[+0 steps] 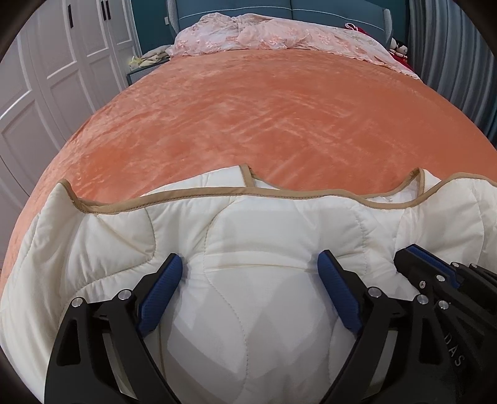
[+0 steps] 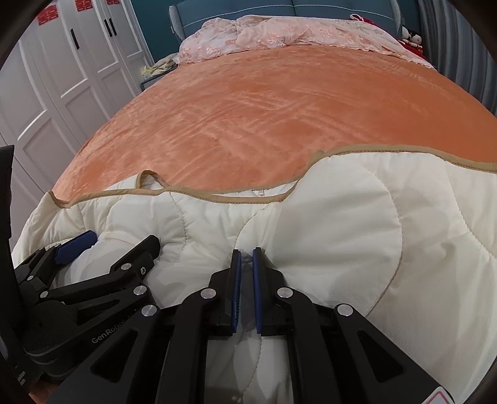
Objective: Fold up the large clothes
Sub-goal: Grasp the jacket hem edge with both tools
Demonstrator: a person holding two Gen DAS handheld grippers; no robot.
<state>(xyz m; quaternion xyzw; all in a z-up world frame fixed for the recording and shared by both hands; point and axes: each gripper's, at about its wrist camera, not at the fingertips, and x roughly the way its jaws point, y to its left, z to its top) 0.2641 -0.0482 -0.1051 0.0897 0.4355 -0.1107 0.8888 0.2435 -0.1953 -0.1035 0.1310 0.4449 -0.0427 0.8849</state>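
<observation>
A cream quilted garment with tan binding lies bunched at the near end of the orange bed; it also shows in the right wrist view. My left gripper is open, its blue pads pressed down either side of a bulge of the quilted fabric. My right gripper is shut on a pinch of the same garment, close to the right of the left one. The right gripper shows at the right edge of the left wrist view, and the left gripper at the left of the right wrist view.
The orange bedspread stretches away to a pink lace cover heaped at the teal headboard. White wardrobe doors stand to the left. A grey curtain hangs on the right. Plush toys sit at the far right corner.
</observation>
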